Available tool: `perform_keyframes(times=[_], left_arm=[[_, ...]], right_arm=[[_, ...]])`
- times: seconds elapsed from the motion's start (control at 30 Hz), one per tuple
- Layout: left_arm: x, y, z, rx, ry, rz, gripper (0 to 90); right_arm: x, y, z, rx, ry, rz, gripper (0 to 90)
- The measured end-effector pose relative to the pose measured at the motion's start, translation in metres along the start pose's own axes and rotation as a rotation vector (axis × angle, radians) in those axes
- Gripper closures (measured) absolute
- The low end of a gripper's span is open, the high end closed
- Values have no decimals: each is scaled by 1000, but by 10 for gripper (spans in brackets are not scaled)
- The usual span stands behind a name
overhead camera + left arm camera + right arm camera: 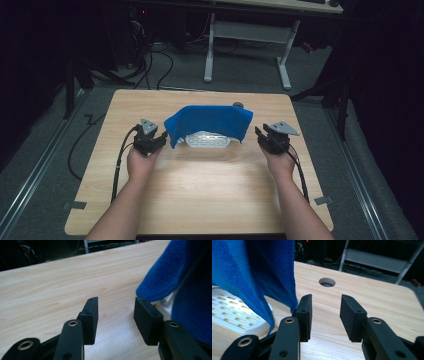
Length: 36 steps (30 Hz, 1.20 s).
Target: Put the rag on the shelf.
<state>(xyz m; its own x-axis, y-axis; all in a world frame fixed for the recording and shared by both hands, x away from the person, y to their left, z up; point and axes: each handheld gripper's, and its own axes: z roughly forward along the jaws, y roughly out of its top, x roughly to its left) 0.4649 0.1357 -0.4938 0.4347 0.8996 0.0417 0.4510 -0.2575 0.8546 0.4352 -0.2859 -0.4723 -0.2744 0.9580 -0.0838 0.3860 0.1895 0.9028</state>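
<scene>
A blue cloth [210, 122] hangs draped over a white slotted basket [207, 141] in the middle of the wooden table [200, 195]. My left gripper [162, 136] sits just left of the cloth, open, with only bare table between its jaws [116, 303]. The cloth's hem [180, 277] hangs over and behind its right jaw, with a bit of the basket [168, 302] under it. My right gripper [260, 135] stands open at the cloth's right side. A hanging cloth corner [249, 270] ends beside the outer face of its left jaw, above the basket [234, 312]. Nothing lies between these jaws [326, 301].
A round hole [327, 282] pierces the tabletop behind the cloth, toward the far edge [238, 104]. A white-legged desk frame [247, 35] and loose cables [150, 65] lie on the grey floor beyond the table. Bare wood stretches in front of the basket.
</scene>
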Motion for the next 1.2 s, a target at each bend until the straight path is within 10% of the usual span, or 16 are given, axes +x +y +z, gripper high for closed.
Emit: perform_keyframes(times=[0.57, 1.2], left_arm=[[-15, -30, -46, 12, -40, 31, 530], [-63, -101, -124, 56, -152, 84, 483]], right_arm=[[9, -16, -43, 13, 36, -17, 539], [44, -96, -131, 76, 79, -49, 430]])
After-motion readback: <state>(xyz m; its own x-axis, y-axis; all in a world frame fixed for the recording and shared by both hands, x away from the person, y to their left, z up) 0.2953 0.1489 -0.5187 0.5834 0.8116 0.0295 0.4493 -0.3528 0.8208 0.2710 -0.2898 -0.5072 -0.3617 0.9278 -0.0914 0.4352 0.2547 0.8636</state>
